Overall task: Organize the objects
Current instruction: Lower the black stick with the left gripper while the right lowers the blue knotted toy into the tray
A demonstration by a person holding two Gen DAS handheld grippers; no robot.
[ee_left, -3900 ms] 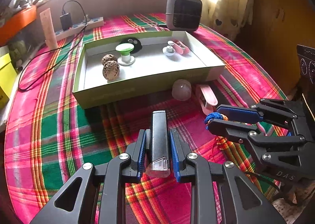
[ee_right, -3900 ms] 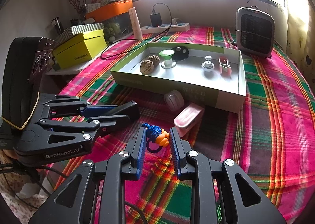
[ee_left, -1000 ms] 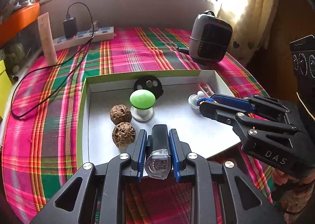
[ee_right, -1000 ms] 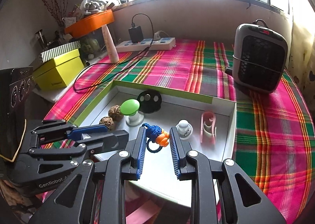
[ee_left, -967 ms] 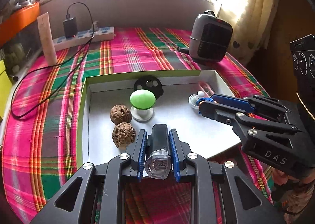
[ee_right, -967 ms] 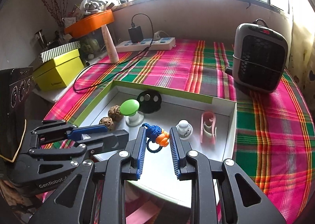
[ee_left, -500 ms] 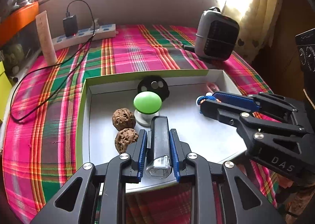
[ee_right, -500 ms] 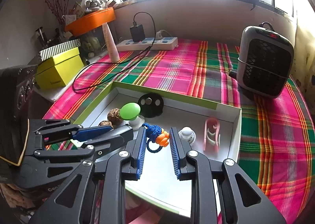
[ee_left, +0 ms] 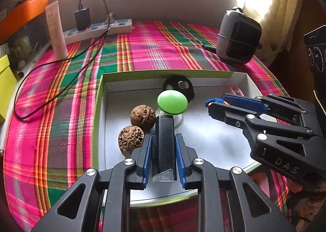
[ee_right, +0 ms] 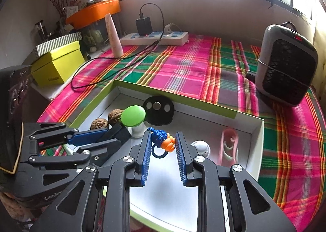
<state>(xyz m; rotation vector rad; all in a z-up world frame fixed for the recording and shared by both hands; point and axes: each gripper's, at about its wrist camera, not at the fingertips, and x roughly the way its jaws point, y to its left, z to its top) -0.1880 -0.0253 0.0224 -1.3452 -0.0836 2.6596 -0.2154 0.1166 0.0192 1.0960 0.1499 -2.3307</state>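
2 grippers are seen over the shallow white cardboard tray with a green rim [ee_left: 99, 97], which lies on the pink-and-green plaid tablecloth [ee_left: 154, 48]. The left gripper [ee_left: 164, 156] is clamped on a black rectangular bar with a clear plastic end [ee_left: 164, 142], and compared with 0.5 s ago it has been carried further forward and lower, so that the bar's far tip is now just beside the white base of the green-capped mushroom-shaped toy [ee_left: 172, 102]. 2 brown wrinkled walnuts [ee_left: 137, 128] are found just to the left of the bar, closer than before. The right gripper [ee_right: 163, 150] is closed on a blue braided cord charm with an orange bead [ee_right: 163, 140], held above the tray floor much as it was 0.5 s ago; its pads press the charm from both sides. Inside the tray, a black round disc with holes [ee_right: 158, 112] leans at the far wall, while a small white round knob [ee_right: 200, 148] and a pink plastic clip [ee_right: 229, 146] lie toward the right end. A grey fan heater [ee_right: 285, 64] stands on the cloth, well apart from the tray.
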